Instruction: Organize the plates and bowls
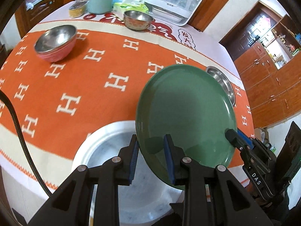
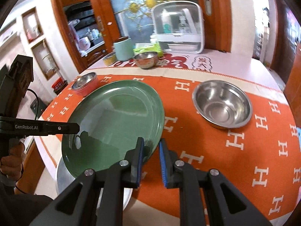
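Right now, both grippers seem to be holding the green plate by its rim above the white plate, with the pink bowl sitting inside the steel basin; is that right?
Not quite. The pink bowl is not inside the steel basin; it stands apart across the cloth, as the right wrist view shows. The rest holds: the left gripper and right gripper hold the green plate by its rim above the white plate.

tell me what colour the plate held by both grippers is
Green, plain and glossy. The plate shows best in the right wrist view.
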The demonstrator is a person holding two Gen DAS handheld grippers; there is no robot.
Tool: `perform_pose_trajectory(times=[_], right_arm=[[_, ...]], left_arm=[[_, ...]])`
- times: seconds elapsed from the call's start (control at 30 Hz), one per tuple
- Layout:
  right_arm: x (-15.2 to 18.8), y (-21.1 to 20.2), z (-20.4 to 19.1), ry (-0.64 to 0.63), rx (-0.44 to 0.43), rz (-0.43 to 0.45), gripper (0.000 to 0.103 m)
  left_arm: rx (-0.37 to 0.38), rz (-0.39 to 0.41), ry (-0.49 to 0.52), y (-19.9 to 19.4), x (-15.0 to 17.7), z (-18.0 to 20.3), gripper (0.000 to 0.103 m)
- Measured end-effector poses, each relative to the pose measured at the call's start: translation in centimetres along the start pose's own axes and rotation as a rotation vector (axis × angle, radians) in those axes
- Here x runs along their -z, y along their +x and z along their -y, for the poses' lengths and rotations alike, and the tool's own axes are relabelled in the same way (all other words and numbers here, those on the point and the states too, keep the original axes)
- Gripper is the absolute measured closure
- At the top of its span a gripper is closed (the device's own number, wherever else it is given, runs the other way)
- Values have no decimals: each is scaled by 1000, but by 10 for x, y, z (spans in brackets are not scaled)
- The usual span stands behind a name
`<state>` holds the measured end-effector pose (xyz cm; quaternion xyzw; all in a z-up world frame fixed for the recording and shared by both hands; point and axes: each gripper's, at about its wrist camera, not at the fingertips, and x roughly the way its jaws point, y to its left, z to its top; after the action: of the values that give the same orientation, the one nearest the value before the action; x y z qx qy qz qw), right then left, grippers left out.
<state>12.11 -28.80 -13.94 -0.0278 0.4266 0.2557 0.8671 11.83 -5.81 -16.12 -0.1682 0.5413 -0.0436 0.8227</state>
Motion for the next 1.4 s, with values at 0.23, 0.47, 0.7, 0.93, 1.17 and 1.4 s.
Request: perform_pose_trajectory(times=[0.23, 0.47, 0.7, 0.93, 1.17, 1.4], right_arm=[[9, -3, -35, -123, -8, -47, 86], [22, 0, -60, -212, -17, -111, 85], [37, 8, -74, -254, -25, -207, 83], [52, 19, -78, -263, -5, -293, 83], [60, 19, -102, -397, -79, -300, 83], [57, 22, -100, -412, -91, -300, 83]], left_arm=[[-9, 17, -61, -11, 28, -29, 78], [-19, 11, -118, -16, 58, -53, 78], [-74, -21, -123, -14, 79, -59, 78], [-92, -41, -117, -10, 93, -59, 78], [-114, -48, -104, -7, 98, -53, 77], [-168, -58, -113, -3, 95, -54, 77]])
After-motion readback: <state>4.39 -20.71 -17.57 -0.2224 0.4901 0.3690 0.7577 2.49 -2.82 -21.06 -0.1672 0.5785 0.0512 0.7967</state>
